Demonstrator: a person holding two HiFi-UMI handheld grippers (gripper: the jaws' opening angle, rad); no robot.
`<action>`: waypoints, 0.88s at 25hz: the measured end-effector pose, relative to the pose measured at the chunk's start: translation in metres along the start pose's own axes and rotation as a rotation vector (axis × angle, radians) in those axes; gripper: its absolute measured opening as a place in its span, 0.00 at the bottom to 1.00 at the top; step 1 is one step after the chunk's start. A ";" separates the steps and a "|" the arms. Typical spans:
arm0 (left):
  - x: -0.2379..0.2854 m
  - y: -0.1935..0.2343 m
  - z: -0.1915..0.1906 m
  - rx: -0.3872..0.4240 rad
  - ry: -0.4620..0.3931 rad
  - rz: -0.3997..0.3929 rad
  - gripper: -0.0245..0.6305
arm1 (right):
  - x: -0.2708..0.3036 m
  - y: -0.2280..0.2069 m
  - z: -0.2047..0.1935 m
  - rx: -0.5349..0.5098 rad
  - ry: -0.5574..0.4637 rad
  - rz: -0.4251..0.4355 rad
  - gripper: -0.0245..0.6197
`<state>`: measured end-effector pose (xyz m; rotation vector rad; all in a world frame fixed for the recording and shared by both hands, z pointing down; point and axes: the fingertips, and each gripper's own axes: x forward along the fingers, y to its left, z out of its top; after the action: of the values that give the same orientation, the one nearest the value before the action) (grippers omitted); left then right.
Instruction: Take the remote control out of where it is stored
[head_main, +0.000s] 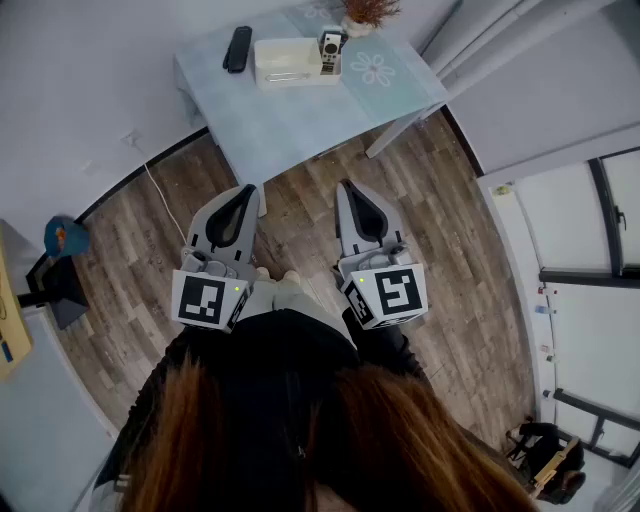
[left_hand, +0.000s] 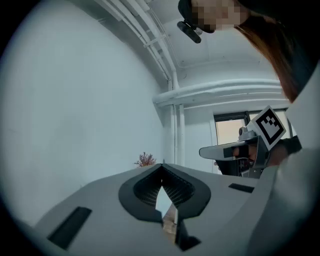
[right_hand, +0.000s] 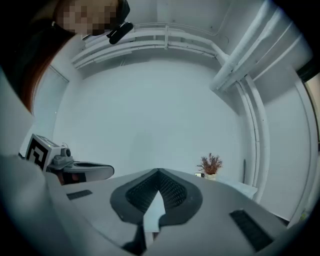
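Observation:
On the pale table (head_main: 290, 120) at the top of the head view stands a white holder box (head_main: 288, 62). A small light remote (head_main: 330, 50) stands upright at its right end. A black remote (head_main: 238, 48) lies flat on the table left of the box. Both grippers are held close to the person's body over the wooden floor, well short of the table. The left gripper (head_main: 248, 190) is shut with nothing in it, and so is the right gripper (head_main: 348, 186). Both gripper views look up at the wall, with the jaws of the left gripper (left_hand: 161, 167) and the right gripper (right_hand: 159, 172) meeting at the tip.
A dried plant in a pot (head_main: 368, 12) stands at the table's back edge, also seen as a plant (right_hand: 210, 164) in the right gripper view. A white cable (head_main: 160, 195) runs over the floor left of the table. A blue object on a dark stand (head_main: 62, 237) is at the left.

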<state>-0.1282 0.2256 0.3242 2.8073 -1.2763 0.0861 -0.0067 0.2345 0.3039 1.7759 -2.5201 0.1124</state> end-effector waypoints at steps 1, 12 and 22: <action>0.001 0.000 0.000 0.001 -0.002 0.001 0.05 | 0.001 -0.001 0.000 0.000 0.000 0.001 0.06; 0.019 -0.002 0.003 0.003 -0.005 0.009 0.04 | 0.009 -0.013 0.004 0.024 -0.023 0.040 0.06; 0.047 -0.007 -0.002 0.000 -0.014 0.043 0.05 | 0.013 -0.042 -0.004 0.024 -0.006 0.078 0.06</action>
<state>-0.0919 0.1950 0.3294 2.7855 -1.3400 0.0679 0.0287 0.2085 0.3101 1.6892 -2.6032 0.1412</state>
